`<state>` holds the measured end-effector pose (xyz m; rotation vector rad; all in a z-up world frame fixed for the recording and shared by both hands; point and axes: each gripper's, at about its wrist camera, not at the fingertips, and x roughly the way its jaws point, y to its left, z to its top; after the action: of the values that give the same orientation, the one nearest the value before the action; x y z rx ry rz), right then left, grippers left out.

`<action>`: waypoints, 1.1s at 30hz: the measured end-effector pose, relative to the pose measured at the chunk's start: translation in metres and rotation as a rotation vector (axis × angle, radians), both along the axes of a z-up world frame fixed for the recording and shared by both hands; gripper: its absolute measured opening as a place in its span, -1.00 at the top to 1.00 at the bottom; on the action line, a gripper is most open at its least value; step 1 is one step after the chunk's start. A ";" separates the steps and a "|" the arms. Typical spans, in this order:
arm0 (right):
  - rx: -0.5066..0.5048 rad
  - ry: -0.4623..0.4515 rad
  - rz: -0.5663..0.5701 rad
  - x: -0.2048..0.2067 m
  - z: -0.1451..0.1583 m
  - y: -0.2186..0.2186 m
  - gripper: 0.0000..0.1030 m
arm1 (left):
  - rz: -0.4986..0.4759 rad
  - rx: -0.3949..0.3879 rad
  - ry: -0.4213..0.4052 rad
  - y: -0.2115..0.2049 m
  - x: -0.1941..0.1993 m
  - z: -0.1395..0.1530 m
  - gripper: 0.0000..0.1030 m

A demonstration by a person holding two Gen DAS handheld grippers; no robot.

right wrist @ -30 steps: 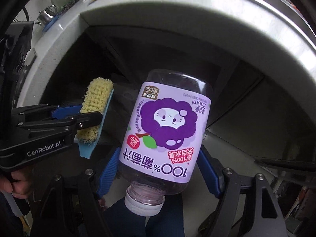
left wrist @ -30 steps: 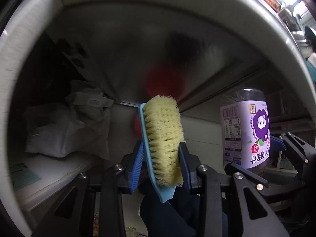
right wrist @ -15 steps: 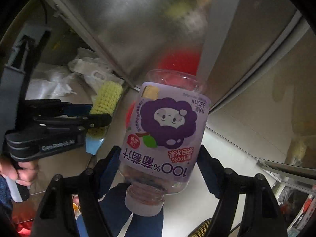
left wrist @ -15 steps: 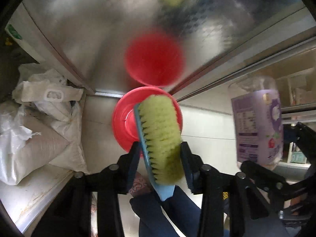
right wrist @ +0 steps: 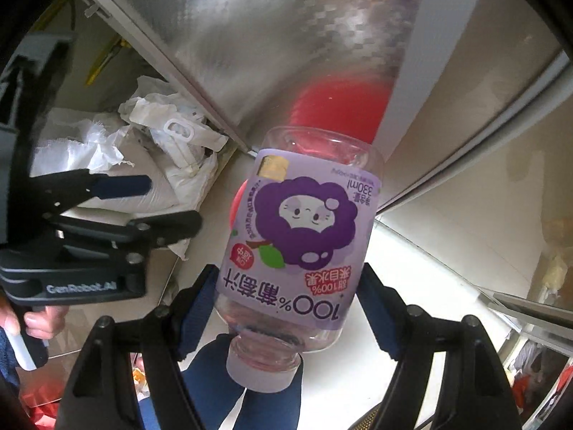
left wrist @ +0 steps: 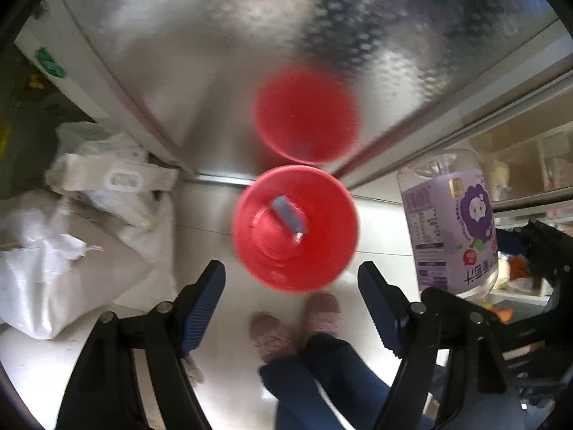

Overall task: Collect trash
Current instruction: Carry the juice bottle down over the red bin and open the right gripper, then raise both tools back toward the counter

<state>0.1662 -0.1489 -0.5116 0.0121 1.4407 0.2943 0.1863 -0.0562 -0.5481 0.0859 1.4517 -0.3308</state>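
Right gripper (right wrist: 286,308): fingers pinch the grape-juice bottle (right wrist: 297,236) across its lower label. Bottle is inverted; white cap nearest the camera, clear base pointing away toward the red bin (left wrist: 295,227). Long axis runs along the fingers, leaning slightly. Looks empty, so likely trash held ready for dropping.

Left gripper (left wrist: 292,308): fingers spread wide, nothing between them. It hovers above the bin, pointing down at it; judged a release pose over the opening.

Below it, the person's slippered feet (left wrist: 297,320) stand on the pale floor (left wrist: 229,387) just beside the bin.

In the bin: a blue brush (left wrist: 288,216) lies flat on the bottom, tilted diagonally.

Left of the bin: white sacks (left wrist: 82,222), crumpled. Behind the bin: a shiny metal panel (left wrist: 222,53) carrying the bin's red reflection.
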 end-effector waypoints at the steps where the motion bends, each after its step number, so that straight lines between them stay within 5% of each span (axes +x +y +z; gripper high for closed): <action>1: 0.001 0.002 0.003 0.001 -0.001 0.000 -0.45 | 0.002 0.006 -0.004 0.004 0.000 0.000 -0.51; 11: -0.024 -0.021 0.080 0.005 -0.009 0.008 -0.48 | 0.047 -0.003 -0.025 0.035 -0.001 -0.001 -0.81; 12: -0.033 -0.029 0.088 0.005 -0.009 0.009 -0.65 | 0.050 -0.001 -0.025 0.036 -0.002 -0.001 -0.98; 14: -0.023 -0.042 0.106 0.005 -0.007 0.010 -0.91 | 0.057 0.006 -0.034 0.039 -0.005 0.004 -1.00; 18: -0.035 -0.053 0.128 0.001 0.006 0.007 -0.92 | 0.063 0.001 -0.036 0.043 -0.010 0.023 -1.00; 23: -0.012 -0.061 0.097 -0.009 0.055 -0.003 -0.92 | 0.092 -0.007 -0.051 0.050 -0.019 0.081 -1.00; 33: 0.074 -0.170 0.063 -0.037 0.223 0.000 -0.92 | 0.121 0.000 -0.142 0.063 -0.041 0.254 -1.00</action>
<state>0.1294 -0.1485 -0.2891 0.0017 1.2623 0.3908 0.1455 0.0071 -0.2940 0.0208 1.3100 -0.2214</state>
